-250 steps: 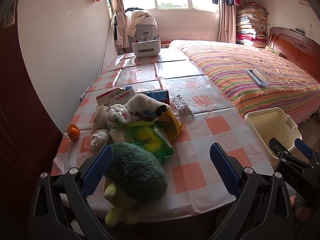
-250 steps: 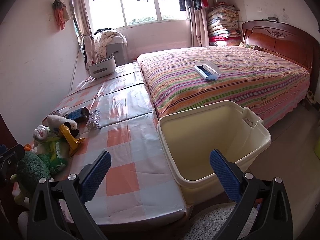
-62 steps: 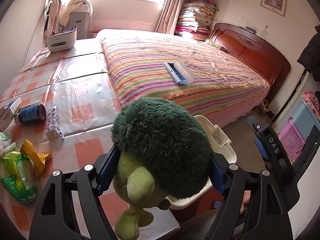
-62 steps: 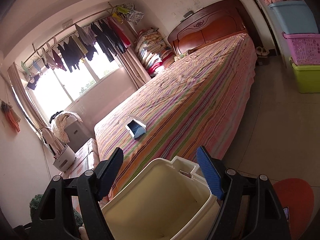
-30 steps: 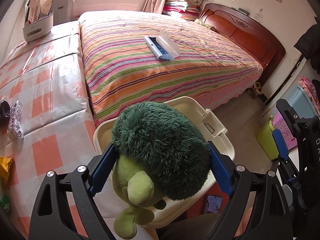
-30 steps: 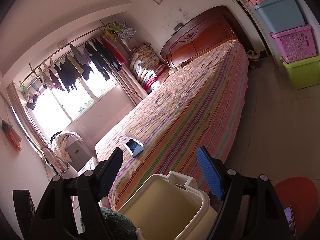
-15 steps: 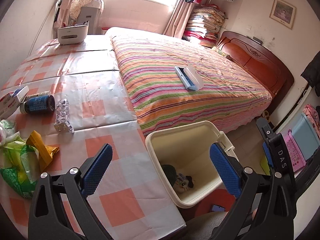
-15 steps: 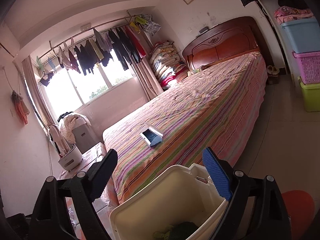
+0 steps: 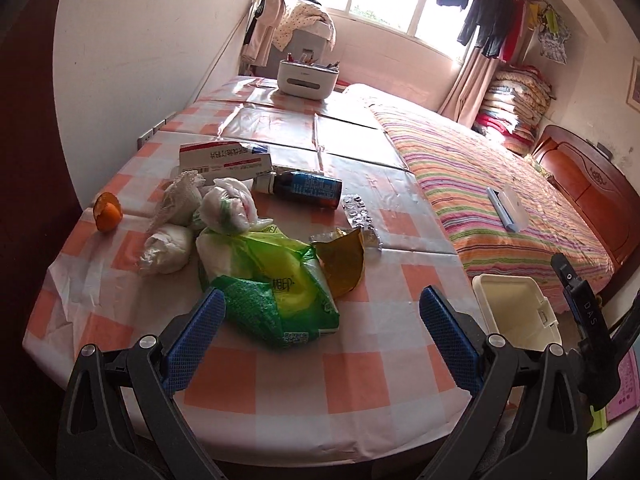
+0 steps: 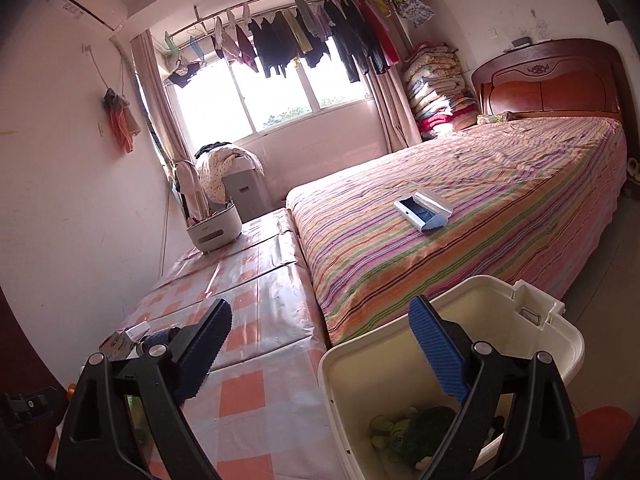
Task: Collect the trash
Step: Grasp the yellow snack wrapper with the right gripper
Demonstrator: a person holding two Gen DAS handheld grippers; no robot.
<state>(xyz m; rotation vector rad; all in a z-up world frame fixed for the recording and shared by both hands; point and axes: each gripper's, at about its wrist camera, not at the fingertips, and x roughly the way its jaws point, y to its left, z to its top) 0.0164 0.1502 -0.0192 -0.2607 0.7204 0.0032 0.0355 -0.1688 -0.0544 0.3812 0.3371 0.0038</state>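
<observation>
My left gripper (image 9: pixel 320 300) hangs open and empty over the near end of the checked table (image 9: pixel 360 380), just before a green plastic bag (image 9: pixel 276 288). Around the bag lie a yellow wrapper (image 9: pixel 342 260), white tissue wads (image 9: pixel 224 208), a blister pack (image 9: pixel 358 216), a dark bottle (image 9: pixel 308 190), a medicine box (image 9: pixel 224 158) and an orange peel (image 9: pixel 107 212). The cream bin (image 9: pixel 516 312) stands off the table's right corner. My right gripper (image 10: pixel 320 306) is above the bin's rim (image 10: pixel 400 344); its jaws are opening with nothing between them. A green plush toy (image 10: pixel 420 428) lies inside the bin.
A striped bed (image 9: pixel 500 184) runs along the table's right side, with a white and blue case (image 9: pixel 506 208) on it. A white caddy (image 9: pixel 306 78) stands at the table's far end. The wall (image 9: pixel 140 60) borders the left. A red round object (image 10: pixel 608 428) sits by the bin.
The left gripper let the green plush drop into the bin, then swung left to the trash pile on the table. The right gripper's view rolled more level and its jaws widened.
</observation>
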